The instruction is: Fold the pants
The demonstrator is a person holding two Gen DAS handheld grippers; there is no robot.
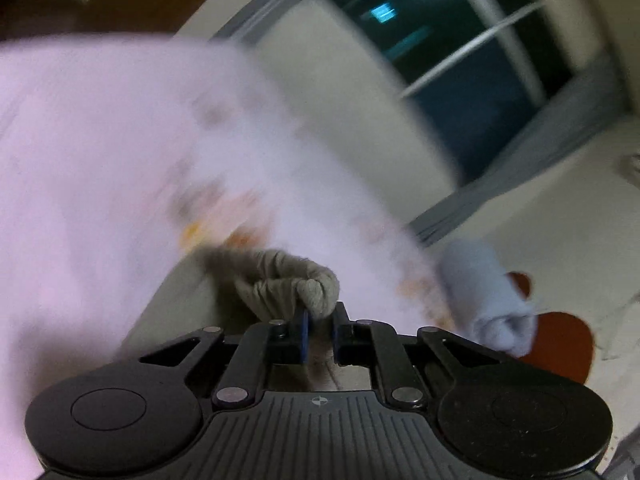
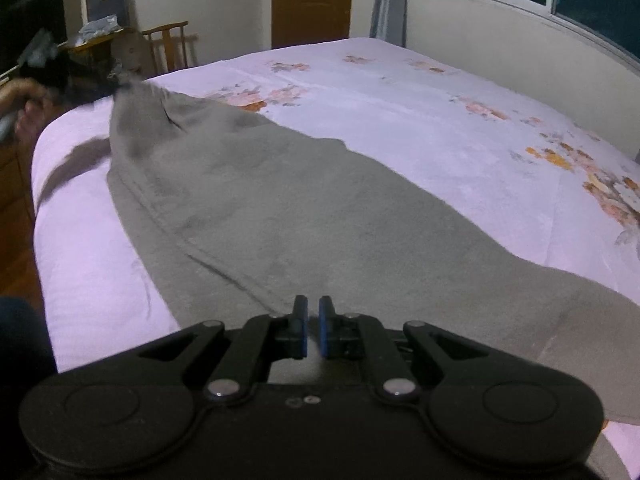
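The grey pants (image 2: 280,208) lie lengthwise on the bed's lilac flowered sheet (image 2: 400,112), running from the near edge to the far left corner. My left gripper (image 1: 320,316) is shut on a bunched grey end of the pants (image 1: 288,280). In the right wrist view it shows as a dark blur (image 2: 80,76) lifting that end off the bed, with a hand (image 2: 28,108) behind it. My right gripper (image 2: 313,308) hovers low over the wide near end of the pants, its blue pads almost together. I cannot tell whether any cloth is pinched between them.
A pale blue rolled cloth (image 1: 488,292) lies past the left gripper, by a red-brown seat (image 1: 564,344). A dark window (image 1: 460,40) and wall run along the bed's far side. A wooden door (image 2: 312,0), a chair (image 2: 168,44) and a cluttered desk (image 2: 96,36) stand beyond the bed.
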